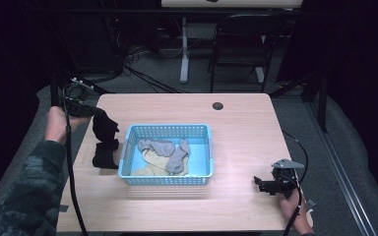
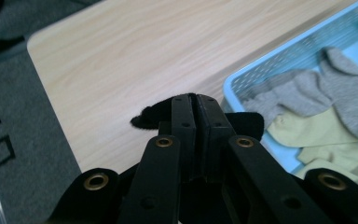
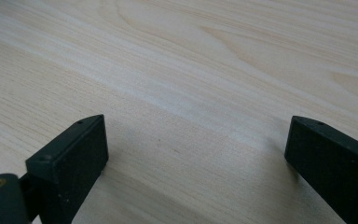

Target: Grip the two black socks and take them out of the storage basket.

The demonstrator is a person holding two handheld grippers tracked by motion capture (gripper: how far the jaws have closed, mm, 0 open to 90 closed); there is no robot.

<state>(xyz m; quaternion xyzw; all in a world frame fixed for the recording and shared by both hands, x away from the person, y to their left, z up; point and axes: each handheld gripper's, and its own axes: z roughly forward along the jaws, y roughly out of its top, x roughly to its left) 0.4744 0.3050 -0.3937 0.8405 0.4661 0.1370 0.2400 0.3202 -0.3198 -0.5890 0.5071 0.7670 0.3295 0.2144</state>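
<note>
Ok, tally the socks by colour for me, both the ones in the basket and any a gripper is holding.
Grey socks: 2, in the blue basket
Pale yellow socks: 2, in the basket
Black socks: 1 clump in the left gripper; pieces cannot be told apart
Total: 5

This looks like a lab or test room, not a home. A plain wooden table (image 1: 236,123) with a round cable hole (image 1: 218,105) stands on grey carpet (image 1: 295,59). Black curtains (image 1: 359,73) hang on both sides. Loose cables (image 1: 142,73) lie on the floor behind it. A black folding chair (image 1: 241,44) and the leg of another desk (image 1: 184,49) stand farther back.
</note>
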